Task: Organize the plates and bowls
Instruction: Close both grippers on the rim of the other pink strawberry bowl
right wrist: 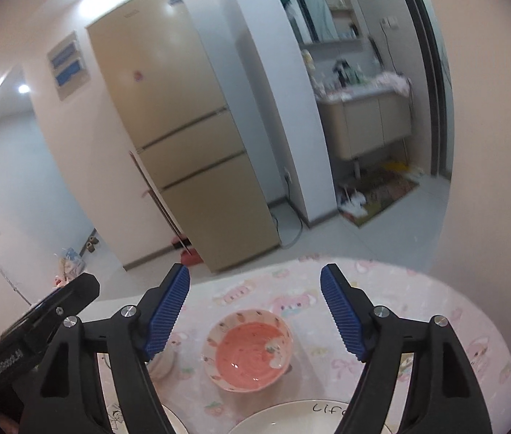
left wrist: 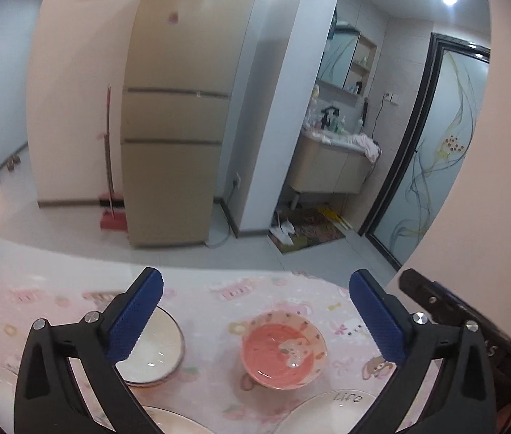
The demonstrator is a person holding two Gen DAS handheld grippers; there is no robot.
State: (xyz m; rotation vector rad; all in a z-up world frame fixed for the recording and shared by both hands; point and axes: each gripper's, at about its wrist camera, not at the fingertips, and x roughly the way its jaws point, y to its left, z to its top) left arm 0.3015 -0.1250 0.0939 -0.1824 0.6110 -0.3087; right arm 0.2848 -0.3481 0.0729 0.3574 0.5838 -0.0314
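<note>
A pink bowl with a cartoon print sits on the pink patterned tablecloth; it also shows in the right wrist view. A white bowl with a dark rim sits to its left, partly behind my left finger. A white plate marked "Life" lies at the near edge, also in the right wrist view. Another plate rim shows at the bottom left. My left gripper is open and empty above the bowls. My right gripper is open and empty above the pink bowl.
The table's far edge drops to a tiled floor. A beige fridge stands beyond it, with a red broom beside it and a bathroom vanity to the right. The right gripper's body is at the left view's right edge.
</note>
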